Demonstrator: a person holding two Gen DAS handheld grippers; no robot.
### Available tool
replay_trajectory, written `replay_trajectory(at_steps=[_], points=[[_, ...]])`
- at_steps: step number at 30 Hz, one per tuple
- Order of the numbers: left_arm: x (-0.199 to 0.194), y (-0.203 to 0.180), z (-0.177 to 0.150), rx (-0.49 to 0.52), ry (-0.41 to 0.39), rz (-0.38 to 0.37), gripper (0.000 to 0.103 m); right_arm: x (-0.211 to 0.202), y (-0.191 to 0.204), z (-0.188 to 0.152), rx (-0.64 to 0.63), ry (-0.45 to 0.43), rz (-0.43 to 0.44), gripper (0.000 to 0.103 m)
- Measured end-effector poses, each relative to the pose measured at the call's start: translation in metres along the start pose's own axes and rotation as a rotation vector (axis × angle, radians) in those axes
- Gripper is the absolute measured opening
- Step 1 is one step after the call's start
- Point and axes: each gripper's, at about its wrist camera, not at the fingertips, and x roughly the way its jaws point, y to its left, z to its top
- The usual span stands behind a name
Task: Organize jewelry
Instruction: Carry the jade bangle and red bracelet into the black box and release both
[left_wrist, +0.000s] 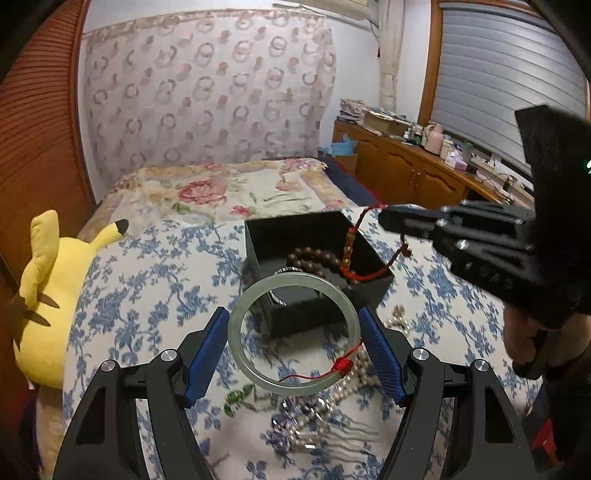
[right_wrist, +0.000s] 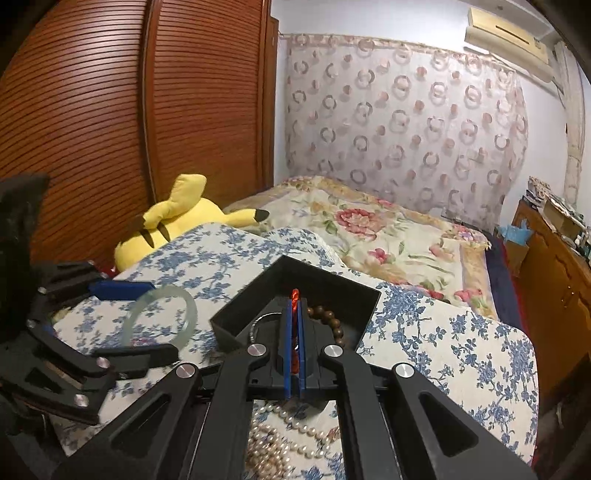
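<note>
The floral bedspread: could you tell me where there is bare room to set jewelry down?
Free: the bedspread between the plush toy and the black box, and right of the box. Crowded: the pearl necklaces in front of it.

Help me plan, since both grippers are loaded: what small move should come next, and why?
Probably lower the right gripper a little and open it. It pinches a red cord that already hangs into the black box beside brown beads. The left gripper holds the green bangle just short of the box.

Bedroom: louvred wardrobe (right_wrist: 110, 129), seemingly curtained wall (right_wrist: 406, 122).
</note>
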Motion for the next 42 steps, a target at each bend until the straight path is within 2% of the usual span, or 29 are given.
replay_trajectory(at_steps=[4,8,11,27,30,32,35,39,42], points=[[0.009,0.001,0.011,0.005,-0.002,0.01,0.069,0.02,-0.01,-0.002,0.022,0.045,0.024,0.004],[0.028,0.002,0.022,0.005,0.008,0.023,0.069,0.031,-0.018,-0.006,0.039,0.072,0.01,0.006],[0.04,0.002,0.027,0.006,0.018,0.031,0.069,0.029,-0.024,-0.011,0.059,0.069,0.01,0.012],[0.088,-0.011,0.046,0.024,0.068,0.036,0.069,0.001,-0.045,-0.048,0.116,0.06,-0.001,0.012],[0.087,-0.013,0.043,0.029,0.067,0.032,0.071,-0.004,-0.043,-0.055,0.119,0.06,0.002,0.012],[0.083,-0.012,0.042,0.029,0.056,0.031,0.076,-0.006,-0.042,-0.058,0.12,0.057,0.005,0.012],[0.076,-0.009,0.04,0.024,0.054,0.034,0.077,-0.011,-0.037,-0.062,0.118,0.052,0.012,0.012],[0.055,-0.004,0.034,0.035,0.035,0.041,0.078,-0.018,-0.027,-0.067,0.11,0.048,0.027,0.012],[0.04,0.006,0.027,0.032,0.026,0.046,0.083,-0.021,-0.016,-0.07,0.096,0.046,0.054,0.012]])
